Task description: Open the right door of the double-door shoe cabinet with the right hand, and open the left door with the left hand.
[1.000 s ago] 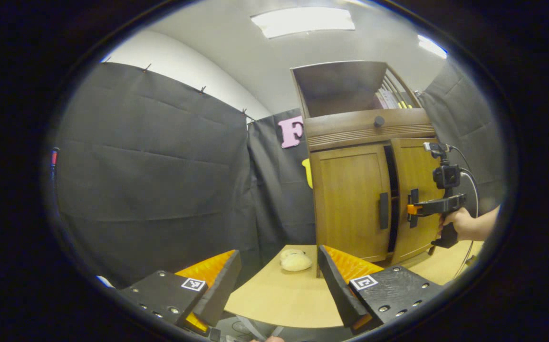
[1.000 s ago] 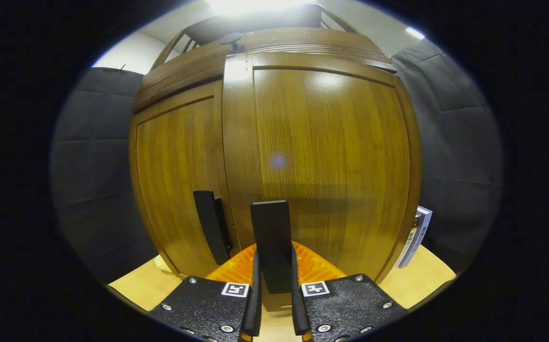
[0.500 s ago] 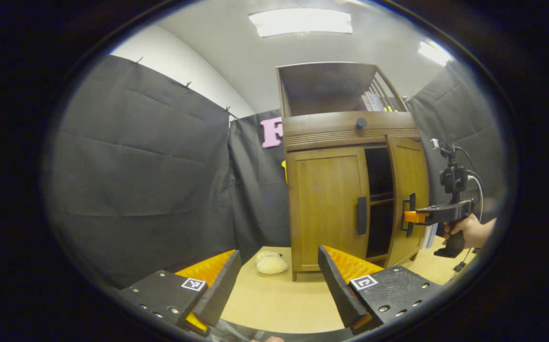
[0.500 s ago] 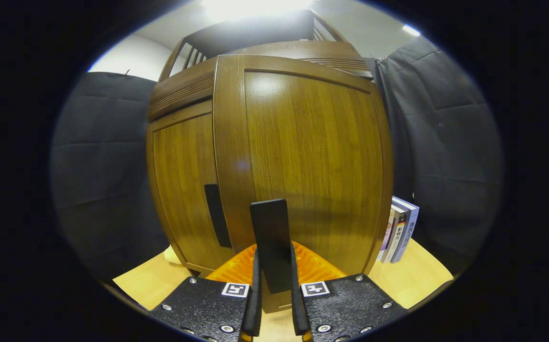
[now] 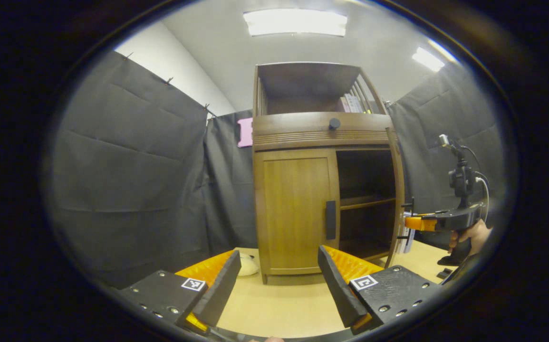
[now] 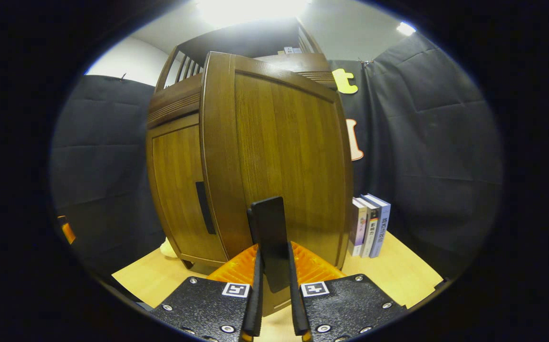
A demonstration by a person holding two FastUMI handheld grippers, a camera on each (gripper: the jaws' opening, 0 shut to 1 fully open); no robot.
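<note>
In the left gripper view the wooden shoe cabinet (image 5: 322, 130) stands on the table, straight ahead. Its left door (image 5: 295, 209) is closed, with a black handle (image 5: 331, 220) on its right side. The right door (image 5: 396, 199) stands swung out, edge-on, baring a dark inside with a shelf (image 5: 367, 202). My right gripper (image 5: 409, 223), held by a hand (image 5: 469, 235), is at that door's handle. In the right gripper view my right gripper (image 6: 274, 285) is shut on the right door's black handle (image 6: 268, 237). My left gripper (image 5: 279, 280) is open, short of the cabinet.
A pale soft toy (image 5: 247, 264) lies on the light wooden table (image 5: 279, 308) by the cabinet's left foot. Three books (image 6: 370, 225) stand upright to the right of the cabinet. A drawer with a black knob (image 5: 334, 124) runs above the doors.
The right door has swung from slightly ajar to wide open, pulled by my right gripper. My left gripper's view has turned so the cabinet sits centred ahead of it.
</note>
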